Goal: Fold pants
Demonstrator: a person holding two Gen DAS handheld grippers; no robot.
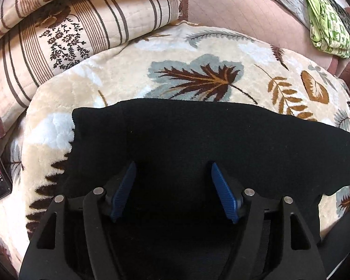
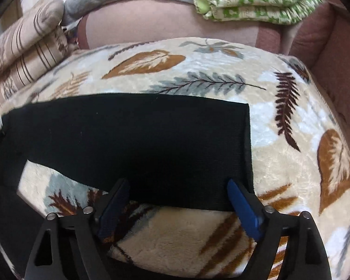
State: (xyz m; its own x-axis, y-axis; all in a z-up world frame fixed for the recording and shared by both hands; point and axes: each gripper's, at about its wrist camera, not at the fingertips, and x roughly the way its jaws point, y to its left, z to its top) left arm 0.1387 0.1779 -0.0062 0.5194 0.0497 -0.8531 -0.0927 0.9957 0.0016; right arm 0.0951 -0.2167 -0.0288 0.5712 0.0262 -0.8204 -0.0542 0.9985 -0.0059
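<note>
Pants (image 1: 198,140), black and flat, lie across a cream leaf-patterned blanket (image 1: 128,77). Left gripper (image 1: 173,170) sits over the dark cloth, its blue fingers (image 1: 124,186) spread apart with fabric between and beyond them. Right gripper (image 2: 177,186) has its fingers (image 2: 242,200) apart too, tips at the near edge of the pants (image 2: 140,140), by the hem corner.

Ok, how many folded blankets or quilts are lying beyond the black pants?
2: a striped floral quilt at far left, a green patterned blanket at far right. More may lie outside view.
</note>
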